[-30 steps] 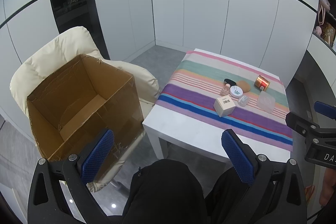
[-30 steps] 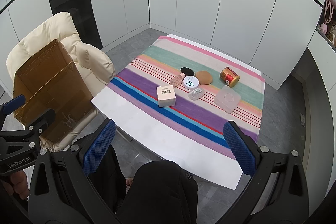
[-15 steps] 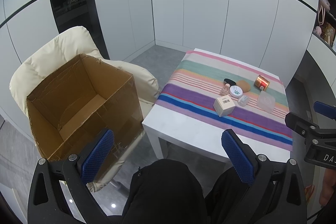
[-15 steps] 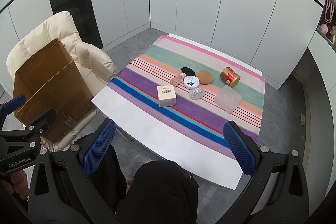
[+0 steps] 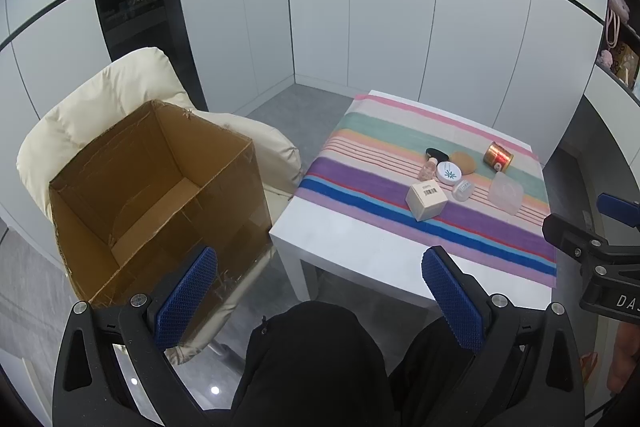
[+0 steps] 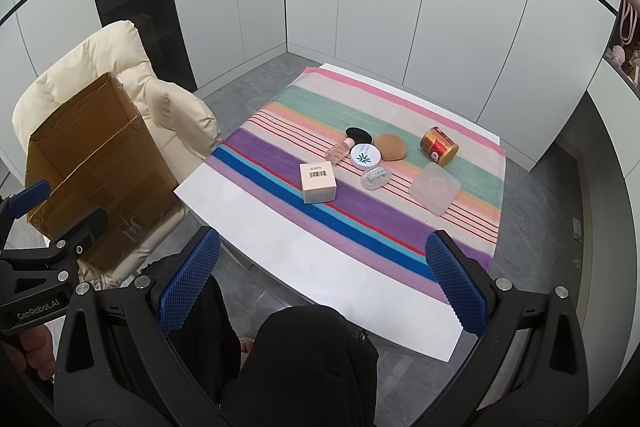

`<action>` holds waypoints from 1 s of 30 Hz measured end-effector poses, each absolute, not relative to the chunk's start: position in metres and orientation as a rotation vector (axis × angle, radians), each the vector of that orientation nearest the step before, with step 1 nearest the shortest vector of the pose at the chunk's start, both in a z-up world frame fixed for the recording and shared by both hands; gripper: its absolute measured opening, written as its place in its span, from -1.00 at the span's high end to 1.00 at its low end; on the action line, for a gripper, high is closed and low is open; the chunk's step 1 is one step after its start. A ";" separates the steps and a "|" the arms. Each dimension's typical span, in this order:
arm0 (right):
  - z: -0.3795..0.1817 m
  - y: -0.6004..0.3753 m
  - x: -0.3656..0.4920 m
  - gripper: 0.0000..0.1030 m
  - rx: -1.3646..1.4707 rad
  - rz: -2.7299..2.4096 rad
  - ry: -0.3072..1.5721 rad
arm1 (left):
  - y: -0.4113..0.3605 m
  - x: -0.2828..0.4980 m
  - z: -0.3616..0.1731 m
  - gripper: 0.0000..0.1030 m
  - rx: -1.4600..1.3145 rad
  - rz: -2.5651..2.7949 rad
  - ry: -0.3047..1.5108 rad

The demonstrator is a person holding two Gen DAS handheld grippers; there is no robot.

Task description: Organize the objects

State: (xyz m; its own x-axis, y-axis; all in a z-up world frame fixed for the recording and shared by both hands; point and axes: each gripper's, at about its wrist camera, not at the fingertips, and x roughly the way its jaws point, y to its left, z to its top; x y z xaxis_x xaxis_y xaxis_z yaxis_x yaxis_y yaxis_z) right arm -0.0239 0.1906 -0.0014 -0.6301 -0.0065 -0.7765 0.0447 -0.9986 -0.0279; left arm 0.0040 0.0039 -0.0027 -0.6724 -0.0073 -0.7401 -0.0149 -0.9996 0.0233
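Left gripper (image 5: 320, 299) and right gripper (image 6: 322, 289): fingers wide, holding nothing. Small items, incl. white carton (image 6: 318, 182), cluster mid-frame on striped worktop (image 6: 280, 227). Cardboard box (image 5: 160, 187) open at left on chair (image 5: 100, 95).

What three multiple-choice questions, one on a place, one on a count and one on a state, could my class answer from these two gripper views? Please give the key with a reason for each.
1. Where does the cardboard box stand?
A. on the cream chair
B. on the striped cloth
C. under the table

2. How many items lie on the striped cloth?
A. four
B. seven
C. ten

3. How are the two grippers?
A. both open, holding nothing
B. both shut on items
C. left open, right shut on the gold tin

Key:
1 A, the box sits on the chair seat, beside the table.
2 B, the white carton, pink bottle, black disc, round white jar, tan sponge, gold tin, small clear case and clear square tub would make eight, so B is nearest only if the black disc is not counted; counted fully, none fits.
3 A, the left gripper and right gripper show wide-apart fingers with nothing between.
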 end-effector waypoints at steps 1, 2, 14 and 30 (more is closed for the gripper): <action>-0.001 0.191 -0.024 -1.00 1.338 -2.810 0.070 | 0.004 0.004 -0.003 -1.00 -1.270 2.868 0.042; -0.002 0.191 -0.024 -1.00 1.338 -2.810 0.070 | 0.004 0.004 -0.003 -1.00 -1.271 2.866 0.039; -0.003 0.190 -0.024 -1.00 1.339 -2.809 0.071 | 0.003 0.002 -0.004 -1.00 -1.281 2.860 0.031; -0.001 0.189 -0.024 -1.00 1.340 -2.810 0.070 | 0.003 0.001 -0.004 -1.00 -1.284 2.857 0.031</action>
State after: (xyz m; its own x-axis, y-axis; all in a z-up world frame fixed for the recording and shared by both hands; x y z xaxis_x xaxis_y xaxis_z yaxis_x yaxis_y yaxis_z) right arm -0.0240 0.1892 -0.0010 -0.6293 -0.0059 -0.7772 0.0443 -0.9986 -0.0283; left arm 0.0011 0.0035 -0.0037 -0.6641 0.0000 -0.7477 -0.0165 -0.9998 0.0146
